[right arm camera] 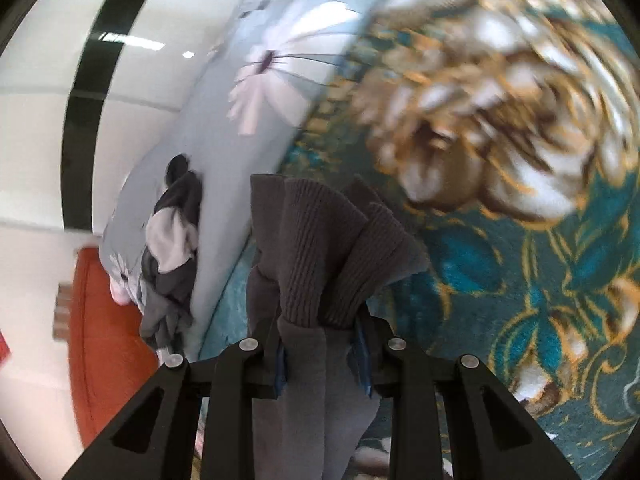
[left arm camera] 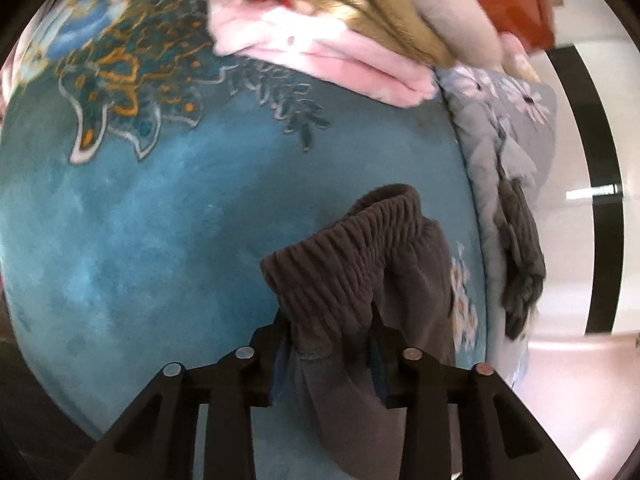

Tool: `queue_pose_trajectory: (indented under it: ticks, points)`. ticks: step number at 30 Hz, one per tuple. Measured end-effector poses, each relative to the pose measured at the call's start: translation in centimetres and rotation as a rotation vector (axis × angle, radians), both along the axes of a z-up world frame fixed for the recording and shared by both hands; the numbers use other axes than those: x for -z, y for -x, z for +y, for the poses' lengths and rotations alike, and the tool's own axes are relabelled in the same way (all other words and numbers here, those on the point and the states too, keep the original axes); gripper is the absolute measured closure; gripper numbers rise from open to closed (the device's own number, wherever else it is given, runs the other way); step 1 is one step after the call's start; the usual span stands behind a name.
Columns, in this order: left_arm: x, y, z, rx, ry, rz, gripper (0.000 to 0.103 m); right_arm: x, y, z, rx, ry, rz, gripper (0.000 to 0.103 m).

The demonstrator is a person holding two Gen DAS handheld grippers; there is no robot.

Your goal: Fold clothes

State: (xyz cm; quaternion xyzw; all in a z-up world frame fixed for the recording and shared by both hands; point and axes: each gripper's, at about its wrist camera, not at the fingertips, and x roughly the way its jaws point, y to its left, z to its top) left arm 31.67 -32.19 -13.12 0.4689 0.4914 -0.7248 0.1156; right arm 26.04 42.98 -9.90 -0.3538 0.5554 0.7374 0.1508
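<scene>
Grey-brown knit, soft and limp: the garment (left arm camera: 352, 264) hangs from both grippers above the teal patterned blanket (left arm camera: 160, 220) on the bed. The left gripper (left arm camera: 332, 356) is clenched on its ribbed elastic waistband, cloth bunched between the fingers (left arm camera: 264, 344). The right gripper (right arm camera: 320, 344) is likewise clamped on a ribbed band of the same dark garment (right arm camera: 320, 248), the rest drooping below. It looks light and floppy, with no stiffness; it will likely sag and twist unless held at two spread points. The gathered band looks like the thickest, least slippery hold. Other clothes, a pink folded pile (left arm camera: 320, 52) among them, lie at the blanket's far edge
</scene>
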Motion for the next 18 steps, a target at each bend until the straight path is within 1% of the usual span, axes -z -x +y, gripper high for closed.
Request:
queue_pose_trajectory:
  ticks: [1,2,4,5,7,8,10,11,13,14,16,18]
  points:
    - [-0.8,-0.1,0.3,0.027,0.018,0.003,0.065,-0.9,0.4,-0.4,-0.02,-0.027,0.004,0.074]
    - [-1.6,-0.2,0.7,0.054,0.053,-0.002,0.064,-2.2,0.7,-0.9,-0.047,-0.065,0.007,0.074]
    - [-2.7,-0.5,1.5,0.094,0.143,-0.025,0.063,-4.4,1.3,-2.2,-0.099,-0.141,0.02,0.074]
    - [-3.3,-0.6,1.8,0.114,0.189,-0.037,0.062,-6.0,1.7,-3.2,-0.135,-0.197,0.028,0.074]
    - [-3.8,-1.1,1.7,0.116,0.257,-0.035,0.062,-7.9,3.0,-4.8,-0.191,-0.283,0.032,0.074]
    - [-3.8,-1.1,1.5,0.111,0.26,-0.046,0.062,-9.0,3.8,-5.9,-0.225,-0.33,0.033,0.074]
    - [-4.5,-1.5,0.8,0.082,0.244,-0.046,0.063,-10.2,4.3,-7.2,-0.255,-0.357,0.044,0.074]
    - [-5.1,-1.5,1.0,0.082,0.244,-0.018,0.062,-10.9,4.7,-8.0,-0.274,-0.364,0.06,0.074]
    - [-6.4,-0.6,2.5,0.127,0.253,0.037,0.062,-12.2,4.8,-10.4,-0.341,-0.416,0.081,0.074]
    - [-6.6,0.0,3.4,0.157,0.245,0.05,0.062,-12.9,4.9,-11.6,-0.375,-0.442,0.092,0.074]
    - [-6.4,1.2,5.4,0.222,0.224,0.059,0.062,-14.1,6.1,-15.4,-0.486,-0.534,0.097,0.074]
    - [-5.8,2.1,7.5,0.281,0.212,0.057,0.062,-14.3,6.8,-20.6,-0.629,-0.656,0.098,0.074]
